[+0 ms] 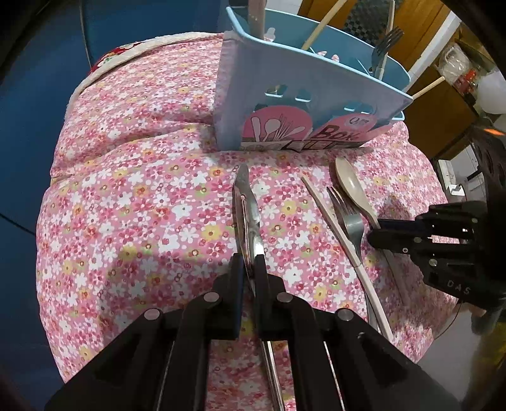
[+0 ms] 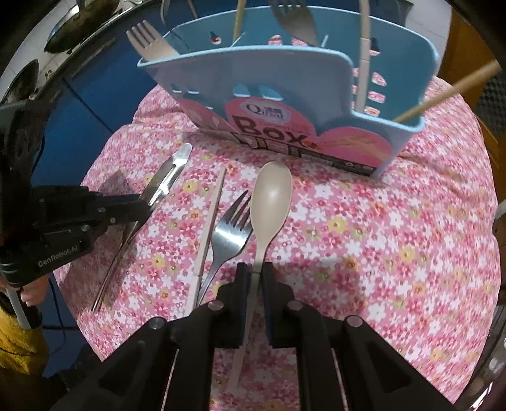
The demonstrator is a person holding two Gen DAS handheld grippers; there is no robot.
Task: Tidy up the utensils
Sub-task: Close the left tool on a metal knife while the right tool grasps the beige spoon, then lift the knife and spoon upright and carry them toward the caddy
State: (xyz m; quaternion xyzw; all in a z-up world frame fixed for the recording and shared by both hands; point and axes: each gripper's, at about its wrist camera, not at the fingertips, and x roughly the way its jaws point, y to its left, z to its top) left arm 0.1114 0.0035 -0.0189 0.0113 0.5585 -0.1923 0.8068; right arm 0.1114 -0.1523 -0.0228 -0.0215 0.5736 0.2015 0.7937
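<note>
A steel knife [image 1: 245, 208] lies on the pink floral cloth [image 1: 142, 196]. My left gripper [image 1: 249, 264] is shut on the knife where blade meets handle; it also shows in the right wrist view [image 2: 144, 208], with the knife [image 2: 167, 180]. A beige spoon [image 2: 270, 199] lies at the right of the row. My right gripper [image 2: 255, 272] is shut on the spoon's handle, low on the cloth. Between them lie a beige chopstick [image 2: 210, 221] and a steel fork [image 2: 229, 230]. The blue utensil box [image 2: 284, 91] stands behind.
The box holds a beige fork [image 2: 151, 44], a steel fork [image 2: 294, 19], a beige handle [image 2: 363, 63] and wooden chopsticks [image 2: 449, 91]. The cloth's edge drops off to blue surfaces [image 1: 38, 126] at the left. A wooden cabinet [image 1: 442, 104] stands at the right.
</note>
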